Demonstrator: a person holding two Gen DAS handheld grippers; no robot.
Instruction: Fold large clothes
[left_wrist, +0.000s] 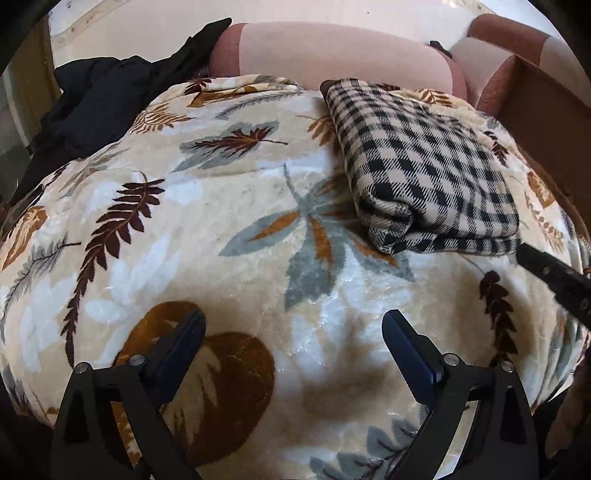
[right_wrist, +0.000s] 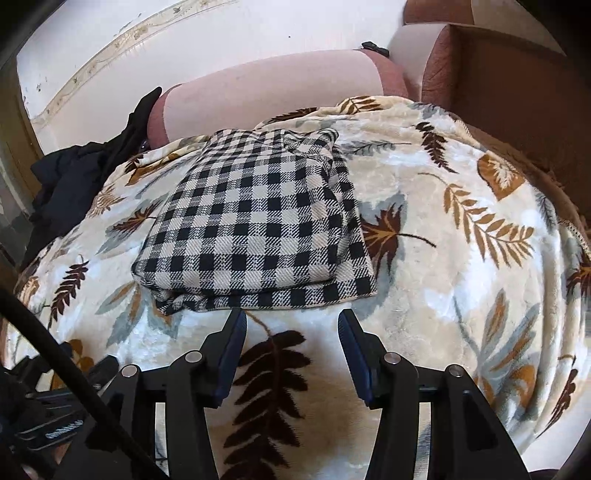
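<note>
Checked black-and-cream garment (right_wrist: 258, 229) lies folded on leaf-print blanket (right_wrist: 461, 295), w/ black clothes (left_wrist: 92, 103) heaped far left. Left tongs (left_wrist: 293, 328) gape wide, empty, over blanket. Right tongs (right_wrist: 291, 325) partly open, empty, just beside garment's near edge.

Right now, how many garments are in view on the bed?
2: a folded checked garment lies on the leaf-print blanket just beyond the right gripper; a crumpled black garment sits at the far left edge. Others may be hidden.
</note>
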